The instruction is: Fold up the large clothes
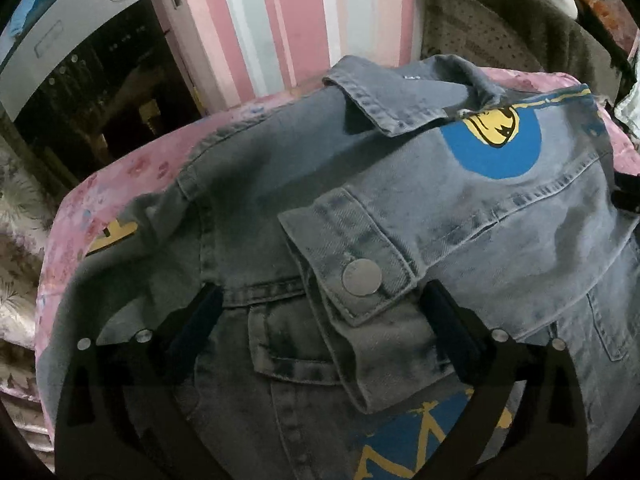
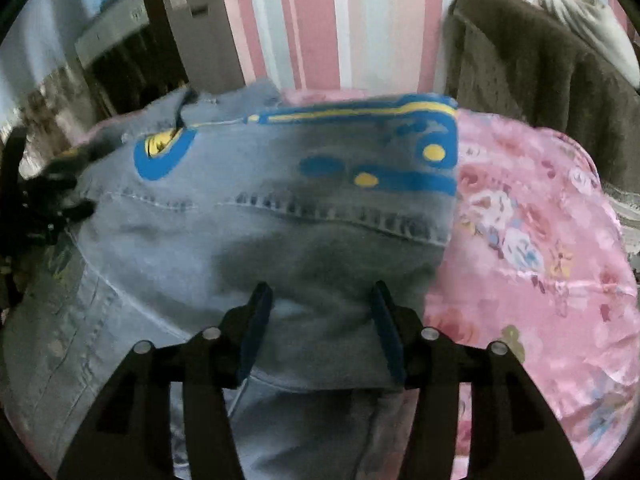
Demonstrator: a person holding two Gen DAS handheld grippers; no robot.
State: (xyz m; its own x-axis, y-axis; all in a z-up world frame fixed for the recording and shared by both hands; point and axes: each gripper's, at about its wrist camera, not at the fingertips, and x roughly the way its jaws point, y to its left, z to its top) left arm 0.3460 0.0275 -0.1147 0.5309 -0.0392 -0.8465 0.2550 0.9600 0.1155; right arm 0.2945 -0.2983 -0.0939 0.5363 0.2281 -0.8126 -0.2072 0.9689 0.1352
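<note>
Pink floral bedspread [image 2: 532, 240] carries the denim jacket [image 1: 400, 208]. My left gripper [image 1: 320, 312] gapes wide around the cuff [image 1: 360, 276]; my right gripper [image 2: 320, 320] hovers parted, holding nothing. Stiff sleeve could spring back unfolded.

The denim jacket [image 1: 400, 208] runs off the bottom edge of the left wrist view, its blue-and-yellow print cut short there. Right wrist view is smeared with motion blur, so the jacket's stitching and the pink floral sheet [image 2: 540, 240] go soft. At that view's left edge, a dark shape [image 2: 36, 200] is too blurred to identify.
</note>
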